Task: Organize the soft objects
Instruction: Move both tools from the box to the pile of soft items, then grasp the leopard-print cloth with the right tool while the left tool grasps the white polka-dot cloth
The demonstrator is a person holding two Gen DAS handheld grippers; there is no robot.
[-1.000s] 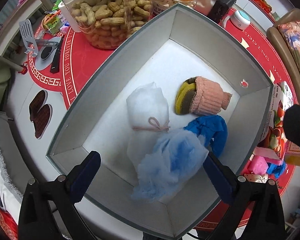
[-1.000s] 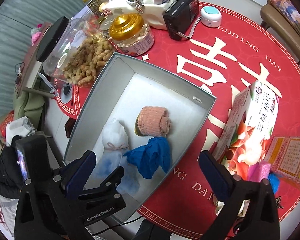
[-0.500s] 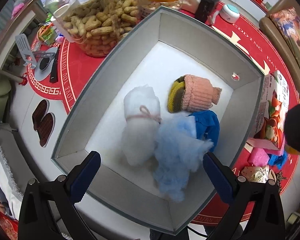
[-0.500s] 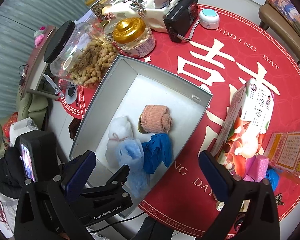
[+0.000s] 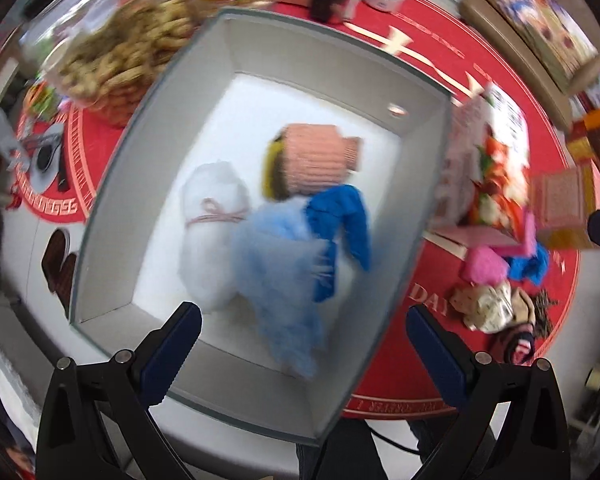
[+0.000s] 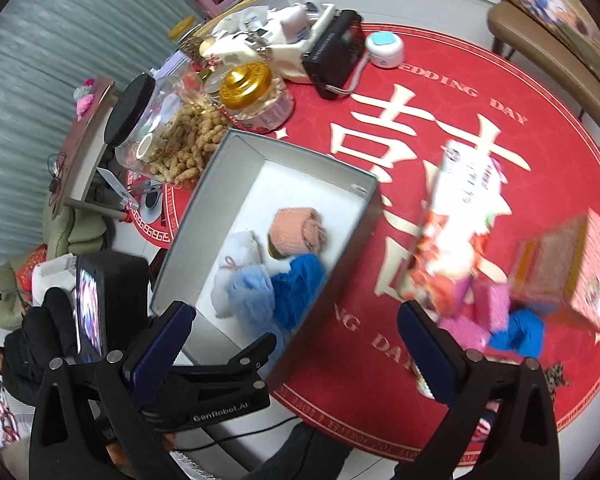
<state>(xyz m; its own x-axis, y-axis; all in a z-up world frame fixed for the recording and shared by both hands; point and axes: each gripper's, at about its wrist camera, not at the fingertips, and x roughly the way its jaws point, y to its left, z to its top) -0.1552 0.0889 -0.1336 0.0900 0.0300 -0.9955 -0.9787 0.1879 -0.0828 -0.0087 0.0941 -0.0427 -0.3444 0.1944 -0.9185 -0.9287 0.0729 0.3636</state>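
A grey box (image 5: 112, 184) (image 6: 192, 208) on the red tablecloth holds a white pouch tied with string (image 5: 212, 232) (image 6: 240, 252), a pink knit roll (image 5: 316, 160) (image 6: 296, 228), a dark blue cloth (image 5: 340, 224) (image 6: 300, 284) and a pale blue fluffy mesh (image 5: 280, 272) (image 6: 252, 300). My left gripper (image 5: 304, 344) is open and empty above the box's near edge. My right gripper (image 6: 296, 344) is open and empty over the box's right side. A pink sponge (image 6: 464, 328) (image 5: 484, 268) and a blue cloth (image 6: 520, 332) (image 5: 528, 268) lie on the tablecloth to the right.
A tissue box (image 6: 460, 216) and a patterned carton (image 6: 572, 264) stand right of the grey box. A peanut jar (image 6: 168, 136), a gold-lidded jar (image 6: 256, 92), a black radio (image 6: 332, 56) and a white tray of items stand behind. A chair (image 6: 556, 32) is at the far right.
The pale blue mesh left my left gripper and settled in the box beside the white pouch. Both grippers have drawn back and up and turned right, bringing the pink sponge and blue cloth into view.
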